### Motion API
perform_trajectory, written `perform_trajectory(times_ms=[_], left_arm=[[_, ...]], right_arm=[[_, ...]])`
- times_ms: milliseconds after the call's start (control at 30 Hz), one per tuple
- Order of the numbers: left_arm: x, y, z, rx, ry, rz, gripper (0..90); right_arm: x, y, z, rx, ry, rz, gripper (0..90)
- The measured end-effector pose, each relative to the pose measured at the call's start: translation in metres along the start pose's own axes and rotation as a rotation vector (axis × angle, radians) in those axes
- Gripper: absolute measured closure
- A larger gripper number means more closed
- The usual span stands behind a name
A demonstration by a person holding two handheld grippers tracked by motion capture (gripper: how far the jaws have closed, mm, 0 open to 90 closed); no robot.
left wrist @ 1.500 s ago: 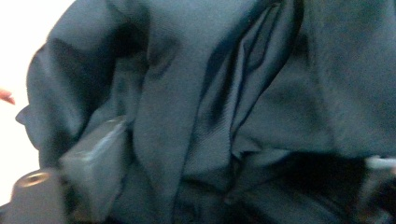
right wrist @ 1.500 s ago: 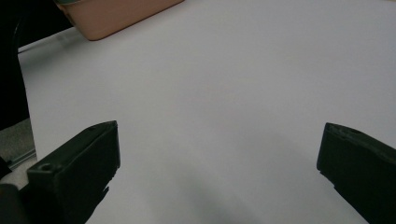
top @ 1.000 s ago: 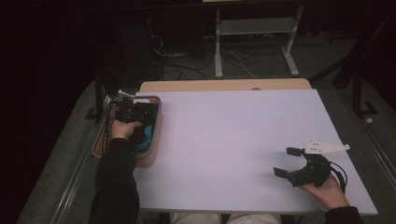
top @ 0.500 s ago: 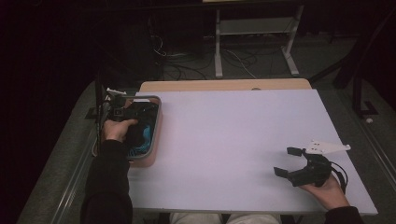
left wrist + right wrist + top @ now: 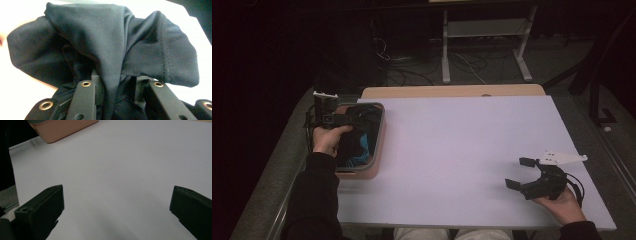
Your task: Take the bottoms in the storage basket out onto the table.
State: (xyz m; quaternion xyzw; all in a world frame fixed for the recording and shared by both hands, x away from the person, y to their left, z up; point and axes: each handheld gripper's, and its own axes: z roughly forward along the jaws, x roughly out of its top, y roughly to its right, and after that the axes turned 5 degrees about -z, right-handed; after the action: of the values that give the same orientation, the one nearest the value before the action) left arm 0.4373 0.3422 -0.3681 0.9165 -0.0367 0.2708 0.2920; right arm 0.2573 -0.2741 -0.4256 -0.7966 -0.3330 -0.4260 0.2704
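My left gripper (image 5: 337, 120) hangs over a salmon tub (image 5: 380, 135) at the table's left edge, shut on a black garment (image 5: 357, 137). In the left gripper view the black garment (image 5: 112, 45) is bunched between the two jaws of my left gripper (image 5: 117, 85) and drapes over them in folds, with a stitched hem at the right. A bit of blue cloth (image 5: 360, 160) shows lower in the tub. My right gripper (image 5: 518, 172) rests in a hand at the table's near right, open, with nothing between its jaws; in its own view my right gripper (image 5: 117, 207) frames bare tabletop.
The white tabletop (image 5: 462, 145) stretches between the two hands. The tub's corner (image 5: 65, 128) shows far off in the right gripper view. Beyond the table stand a metal frame (image 5: 484, 45) and loose cables (image 5: 412, 65) on the floor.
My left gripper has risen over the tub, drawing the black garment up with it. The right hand and its gripper have stayed in place.
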Motion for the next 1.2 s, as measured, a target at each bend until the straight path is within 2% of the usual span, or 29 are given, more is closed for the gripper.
perform_trajectory(times_ms=[133, 367, 967, 1200], left_arm=[[0.001, 0.002, -0.007, -0.006, 0.008, 0.004, 69.9], [0.009, 0.018, -0.020, -0.014, 0.013, 0.048, 69.9], [0.026, 0.053, -0.057, 0.031, 0.018, 0.109, 69.9], [0.033, 0.068, -0.068, 0.033, 0.022, 0.138, 69.9]], right_arm=[[0.000, 0.000, 0.000, 0.002, 0.000, 0.001, 0.0], [0.000, 0.000, 0.000, 0.000, 0.001, 0.003, 0.0], [0.002, 0.001, 0.000, 0.004, 0.019, 0.009, 0.0], [0.002, 0.001, 0.000, 0.003, 0.019, 0.007, 0.0]])
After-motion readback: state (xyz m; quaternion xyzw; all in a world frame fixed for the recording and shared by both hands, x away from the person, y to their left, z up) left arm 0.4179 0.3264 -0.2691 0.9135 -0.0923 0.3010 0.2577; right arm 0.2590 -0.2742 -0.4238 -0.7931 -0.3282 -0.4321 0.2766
